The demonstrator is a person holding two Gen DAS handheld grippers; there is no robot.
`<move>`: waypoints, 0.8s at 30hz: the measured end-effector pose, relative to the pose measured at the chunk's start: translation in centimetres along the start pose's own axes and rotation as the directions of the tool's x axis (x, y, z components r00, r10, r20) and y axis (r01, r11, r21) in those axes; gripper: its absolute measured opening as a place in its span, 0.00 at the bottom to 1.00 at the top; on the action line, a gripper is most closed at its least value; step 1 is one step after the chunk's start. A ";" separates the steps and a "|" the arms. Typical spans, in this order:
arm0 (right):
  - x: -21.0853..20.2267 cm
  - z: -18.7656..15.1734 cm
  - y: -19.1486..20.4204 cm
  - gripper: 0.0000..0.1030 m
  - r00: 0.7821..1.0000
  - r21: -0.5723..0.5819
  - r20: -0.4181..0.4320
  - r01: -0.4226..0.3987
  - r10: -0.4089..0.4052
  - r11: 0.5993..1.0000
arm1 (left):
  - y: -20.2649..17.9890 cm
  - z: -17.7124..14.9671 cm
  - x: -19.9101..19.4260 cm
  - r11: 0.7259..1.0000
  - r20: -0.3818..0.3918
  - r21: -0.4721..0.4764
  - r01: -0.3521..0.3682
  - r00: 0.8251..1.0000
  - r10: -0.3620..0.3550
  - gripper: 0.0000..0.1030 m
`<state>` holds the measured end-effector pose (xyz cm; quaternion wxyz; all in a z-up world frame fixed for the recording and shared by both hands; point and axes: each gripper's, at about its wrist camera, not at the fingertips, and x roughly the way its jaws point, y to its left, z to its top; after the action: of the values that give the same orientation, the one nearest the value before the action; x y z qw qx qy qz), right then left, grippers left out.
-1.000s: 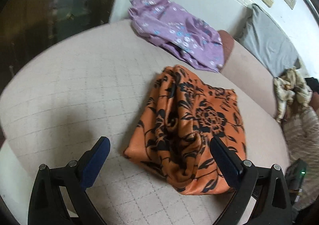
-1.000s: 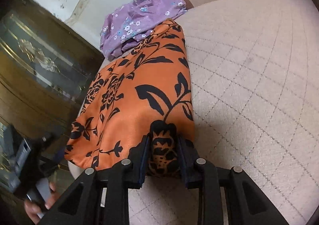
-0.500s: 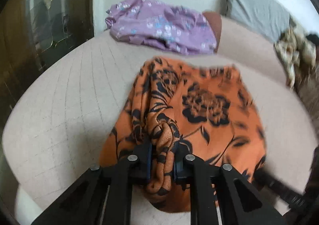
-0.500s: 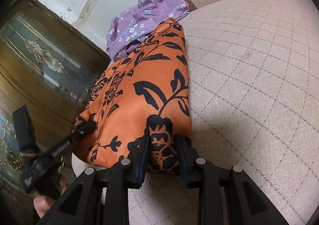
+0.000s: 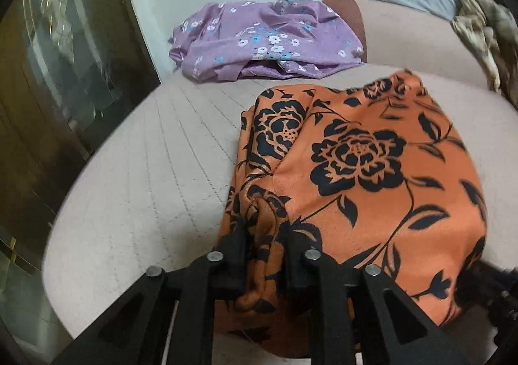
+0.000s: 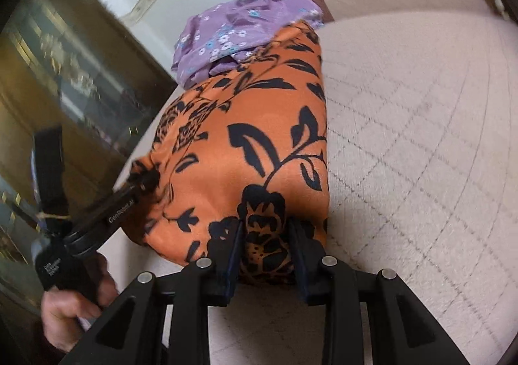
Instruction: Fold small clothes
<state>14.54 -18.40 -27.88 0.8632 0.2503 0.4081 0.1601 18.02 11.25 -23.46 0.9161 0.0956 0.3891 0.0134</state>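
The left gripper [image 5: 265,245] pinches a bunched corner of the orange cloth [image 5: 372,164], its jaws opening a little. The cloth lies on the pink bed [image 5: 145,171] (purple cloth [image 5: 268,41] just behind). The right gripper [image 6: 265,248] squeezes another corner.

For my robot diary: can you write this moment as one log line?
left gripper: jaws opening, orange cloth between | right gripper: shut on orange cloth
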 end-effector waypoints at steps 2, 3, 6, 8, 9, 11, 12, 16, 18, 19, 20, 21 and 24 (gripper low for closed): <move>-0.2 0.2 -0.1 0.33 1.000 0.008 -0.009 -0.001 0.001 1.000 | 1.5 0.3 -0.8 0.991 0.012 -0.107 0.086 0.996 -0.085 0.22; -0.3 0.3 -0.4 0.33 1.000 0.016 -0.013 -0.004 0.004 1.000 | 2.3 0.5 -1.3 0.980 0.024 -0.157 0.123 0.992 -0.120 0.25; -0.4 0.2 -0.7 0.33 1.000 0.013 -0.023 -0.010 0.010 1.000 | 4.9 0.4 -2.1 0.947 0.068 -0.285 0.145 0.989 -0.131 0.37; -0.5 0.1 -0.6 0.33 1.000 -0.005 -0.022 0.001 -0.001 1.000 | 5.4 0.4 -3.3 0.943 0.123 -0.307 0.131 0.988 -0.097 0.37; -0.6 0.1 -0.5 0.33 1.000 -0.011 -0.024 0.009 -0.009 1.000 | 5.3 0.5 -4.2 0.949 0.163 -0.295 0.111 0.985 -0.064 0.37; -1.2 0.3 -0.4 0.32 0.999 0.001 -0.038 0.008 -0.008 1.000 | 4.6 0.7 -6.5 0.964 0.267 -0.250 0.095 0.963 -0.026 0.39; -1.6 0.4 -0.6 0.34 0.999 0.015 -0.044 -0.008 0.009 1.000 | 4.3 1.1 -6.7 0.967 0.300 -0.234 0.103 0.953 -0.029 0.45; -4.4 2.1 -1.0 0.34 0.997 0.028 0.008 -0.078 0.078 0.997 | 2.8 1.2 -8.0 0.976 0.356 -0.174 0.131 0.933 -0.062 0.75; -5.9 3.5 -0.7 0.34 0.994 0.007 0.067 -0.090 0.089 0.996 | 2.0 1.3 -6.3 0.979 0.268 -0.149 0.142 0.958 -0.098 0.75; -6.3 4.3 -0.5 0.34 0.992 -0.001 0.083 -0.098 0.098 0.995 | 1.6 1.5 -4.7 0.987 0.183 -0.129 0.099 0.980 -0.075 0.75; -6.5 5.5 -0.3 0.34 0.991 -0.009 0.094 -0.096 0.097 0.995 | 1.3 1.4 -2.8 0.993 0.083 -0.110 0.040 0.996 -0.031 0.75; -6.4 6.5 -0.1 0.34 0.992 -0.010 0.098 -0.081 0.082 0.997 | 1.3 1.0 -1.5 0.994 0.007 -0.106 0.009 1.000 -0.008 0.75; -5.4 9.1 -0.4 0.34 0.994 0.001 0.106 -0.038 0.038 0.999 | 4.2 0.0 0.9 0.944 -0.094 -0.305 0.123 0.983 -0.159 0.76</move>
<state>18.38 -24.11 -19.79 0.8802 0.2674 0.3569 0.1624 18.86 15.46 -23.27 0.8942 -0.0726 0.4416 0.0119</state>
